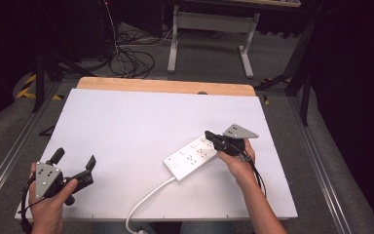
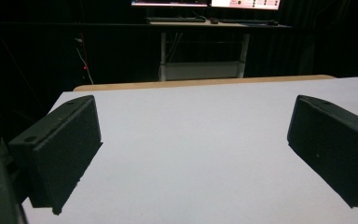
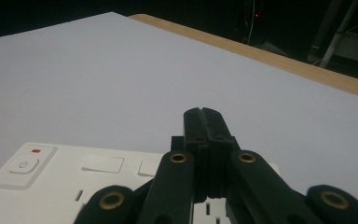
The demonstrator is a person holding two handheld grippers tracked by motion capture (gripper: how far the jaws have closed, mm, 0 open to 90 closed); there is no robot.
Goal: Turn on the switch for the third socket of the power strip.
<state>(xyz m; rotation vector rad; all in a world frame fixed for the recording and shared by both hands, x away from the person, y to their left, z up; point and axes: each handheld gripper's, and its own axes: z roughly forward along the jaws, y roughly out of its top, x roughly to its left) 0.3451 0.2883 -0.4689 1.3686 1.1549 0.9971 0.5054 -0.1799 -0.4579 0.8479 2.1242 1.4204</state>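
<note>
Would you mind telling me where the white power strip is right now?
In the high view, the power strip lies on the white board's right half, angled, its far end under the shut right hand-held gripper.

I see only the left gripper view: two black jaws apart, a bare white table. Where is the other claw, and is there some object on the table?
Observer: In the high view the right claw is over the far end of a white power strip, right of the table's middle.
Operator: Is it open also?
Observer: No. In the right gripper view its jaws are pressed together above the strip, nothing between them.
Operator: Has the strip a switch?
Observer: Yes, a power button with a small red mark, at the end where the white cable leaves toward the person.
</note>
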